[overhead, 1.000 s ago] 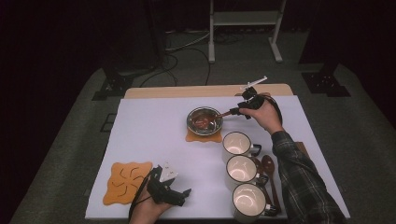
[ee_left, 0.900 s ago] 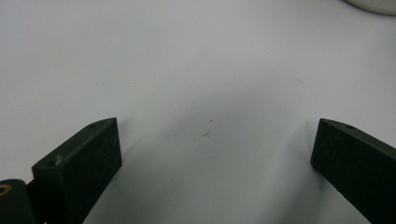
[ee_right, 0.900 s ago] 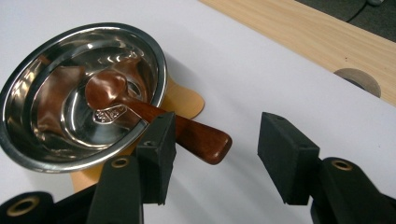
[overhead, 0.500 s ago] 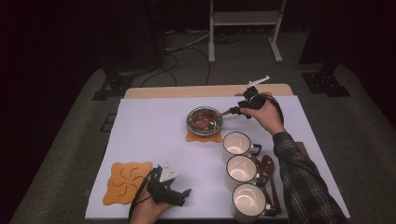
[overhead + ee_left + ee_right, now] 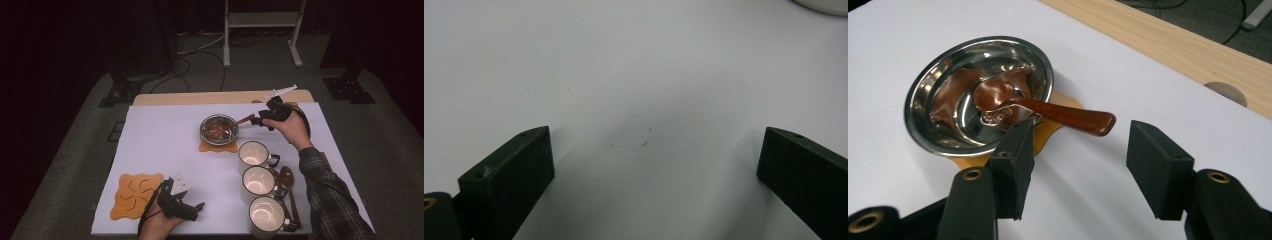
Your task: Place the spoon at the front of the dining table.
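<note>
Beside the steel bowl [image 5: 979, 94], where the spoon [image 5: 1048, 109] lies with its handle over the rim, the right gripper [image 5: 1075, 165] holds its jaws released and apart just off the handle, while the left gripper [image 5: 651, 165] rests agape near the table's [image 5: 160, 140] front edge.

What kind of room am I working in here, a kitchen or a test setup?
Likely a staged lab setup: a white-covered table in a dark room, loose cables on the grey floor, a white stand behind, and neatly arranged mugs.
</note>
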`<action>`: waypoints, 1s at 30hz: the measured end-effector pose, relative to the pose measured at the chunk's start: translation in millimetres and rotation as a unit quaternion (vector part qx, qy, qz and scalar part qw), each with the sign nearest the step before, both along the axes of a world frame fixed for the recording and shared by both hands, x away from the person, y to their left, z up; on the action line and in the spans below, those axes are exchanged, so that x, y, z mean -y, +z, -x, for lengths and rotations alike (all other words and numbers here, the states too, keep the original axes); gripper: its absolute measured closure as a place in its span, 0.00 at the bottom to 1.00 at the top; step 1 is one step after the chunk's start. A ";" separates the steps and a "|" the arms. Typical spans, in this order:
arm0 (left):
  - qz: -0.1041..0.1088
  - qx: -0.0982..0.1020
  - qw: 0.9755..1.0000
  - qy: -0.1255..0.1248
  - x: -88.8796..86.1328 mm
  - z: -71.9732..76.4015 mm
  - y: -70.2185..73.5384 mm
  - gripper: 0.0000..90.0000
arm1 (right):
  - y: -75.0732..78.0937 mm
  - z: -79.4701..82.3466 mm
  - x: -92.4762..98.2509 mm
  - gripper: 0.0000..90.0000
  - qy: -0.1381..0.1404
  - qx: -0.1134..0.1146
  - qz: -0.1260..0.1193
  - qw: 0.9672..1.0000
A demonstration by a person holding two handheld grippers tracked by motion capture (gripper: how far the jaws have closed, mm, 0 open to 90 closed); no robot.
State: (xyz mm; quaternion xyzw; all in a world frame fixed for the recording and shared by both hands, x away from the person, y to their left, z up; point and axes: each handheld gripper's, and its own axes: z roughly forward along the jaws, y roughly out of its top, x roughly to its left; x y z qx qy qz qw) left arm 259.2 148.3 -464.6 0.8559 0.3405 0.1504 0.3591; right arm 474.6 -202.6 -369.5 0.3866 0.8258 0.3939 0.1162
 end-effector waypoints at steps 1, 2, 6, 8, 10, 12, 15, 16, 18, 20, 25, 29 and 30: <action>0.000 0.000 1.000 0.000 0.0 0.0 0.0 0.01 | -0.2 2.6 1.0 0.47 0.001 0.001 0.001 1.000; 0.000 0.000 1.000 0.000 0.0 0.0 0.0 0.01 | -0.3 3.7 1.4 0.47 0.002 0.001 0.000 1.000; 0.000 0.001 1.000 0.000 0.1 0.0 -0.1 0.01 | 0.5 8.5 3.9 0.47 -0.002 0.002 -0.005 1.000; 0.000 0.001 1.000 0.000 0.0 -0.1 -0.1 0.01 | 0.5 11.4 5.1 0.45 -0.004 0.004 -0.006 1.000; 0.000 0.001 1.000 0.000 0.0 -0.1 -0.1 0.01 | 0.6 14.0 6.4 0.45 -0.003 0.005 -0.003 1.000; -0.001 0.001 1.000 0.000 0.0 0.0 -0.1 0.01 | 1.3 17.5 8.0 0.45 -0.006 0.005 -0.004 1.000; -0.001 0.001 1.000 0.000 0.0 0.0 -0.1 0.01 | 1.6 21.5 11.3 0.45 -0.004 0.006 -0.006 1.000; -0.001 0.001 1.000 0.000 0.0 0.0 -0.1 0.01 | 1.7 22.5 11.9 0.45 -0.006 0.004 -0.006 1.000; -0.001 0.001 1.000 0.000 -0.1 -0.1 -0.1 0.01 | 1.2 25.0 14.2 0.45 -0.006 0.004 -0.006 1.000; -0.001 0.001 1.000 0.000 -0.1 -0.1 -0.1 0.01 | 0.7 27.1 16.1 0.45 -0.005 0.003 -0.008 1.000; -0.001 0.001 1.000 0.000 -0.1 0.0 -0.1 0.01 | -0.2 32.1 22.1 0.45 -0.009 0.001 -0.013 1.000; -0.001 0.001 1.000 0.000 -0.1 0.0 -0.1 0.01 | -1.4 36.8 28.9 0.44 -0.014 0.003 -0.018 1.000; -0.001 0.001 1.000 0.000 -0.1 -0.1 -0.1 0.01 | -2.1 38.1 30.5 0.44 -0.015 0.001 -0.019 1.000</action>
